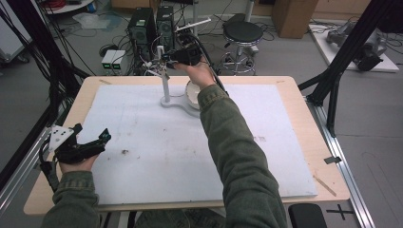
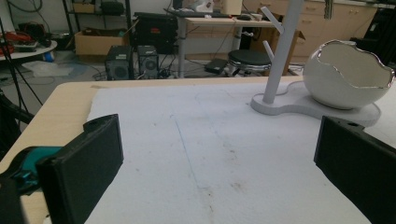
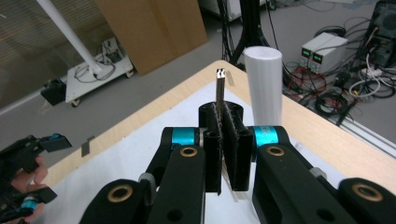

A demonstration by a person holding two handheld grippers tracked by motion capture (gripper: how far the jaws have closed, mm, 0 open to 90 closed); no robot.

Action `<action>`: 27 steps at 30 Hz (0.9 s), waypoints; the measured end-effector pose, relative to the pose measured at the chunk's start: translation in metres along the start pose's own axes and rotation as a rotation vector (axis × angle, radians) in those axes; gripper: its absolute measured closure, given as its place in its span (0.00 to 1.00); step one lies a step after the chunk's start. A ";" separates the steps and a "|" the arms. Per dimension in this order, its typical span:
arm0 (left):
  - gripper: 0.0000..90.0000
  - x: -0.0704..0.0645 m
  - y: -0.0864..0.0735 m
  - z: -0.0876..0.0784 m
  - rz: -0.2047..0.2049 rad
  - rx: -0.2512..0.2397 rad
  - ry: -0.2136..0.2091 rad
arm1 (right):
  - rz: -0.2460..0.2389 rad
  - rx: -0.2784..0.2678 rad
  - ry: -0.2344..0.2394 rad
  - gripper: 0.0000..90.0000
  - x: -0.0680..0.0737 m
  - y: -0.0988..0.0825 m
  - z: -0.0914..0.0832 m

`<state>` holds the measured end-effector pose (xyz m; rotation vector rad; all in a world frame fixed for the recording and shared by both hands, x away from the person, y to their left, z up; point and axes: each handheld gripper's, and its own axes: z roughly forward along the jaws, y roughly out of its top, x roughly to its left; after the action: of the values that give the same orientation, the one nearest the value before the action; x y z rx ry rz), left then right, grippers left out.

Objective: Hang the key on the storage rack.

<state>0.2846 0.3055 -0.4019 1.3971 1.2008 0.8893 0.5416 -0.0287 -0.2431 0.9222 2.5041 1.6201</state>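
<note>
Your right gripper (image 3: 223, 140) has its jaws pinched tight on a thin, flat metal strip (image 3: 220, 86) that sticks up past the pads, square-tipped and shiny. It hangs at the far middle of the counter (image 1: 304, 142), just beside the top of the white stand's post (image 3: 264, 84). That stand (image 2: 285, 56) rises from a flat white base (image 2: 299, 105), which also carries a white egg-shaped bowl (image 2: 348, 77) with a jagged silver rim; its contents cannot be made out. Your left gripper (image 1: 90, 142) rests at the near left over the white mat (image 1: 166, 152), jaws spread wide and holding nothing.
</note>
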 end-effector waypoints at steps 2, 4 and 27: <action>0.02 0.000 0.000 0.000 -0.001 0.000 0.001 | 0.001 -0.002 0.007 0.97 0.001 0.001 0.001; 0.02 0.000 0.000 0.000 -0.003 -0.001 0.000 | 0.002 -0.001 0.004 0.97 0.003 0.002 0.003; 0.02 0.000 0.000 0.001 -0.001 0.003 -0.004 | -0.025 0.003 -0.001 0.90 0.004 0.004 0.011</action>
<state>0.2854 0.3051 -0.4022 1.3994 1.2003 0.8845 0.5438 -0.0161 -0.2437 0.8878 2.5076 1.6089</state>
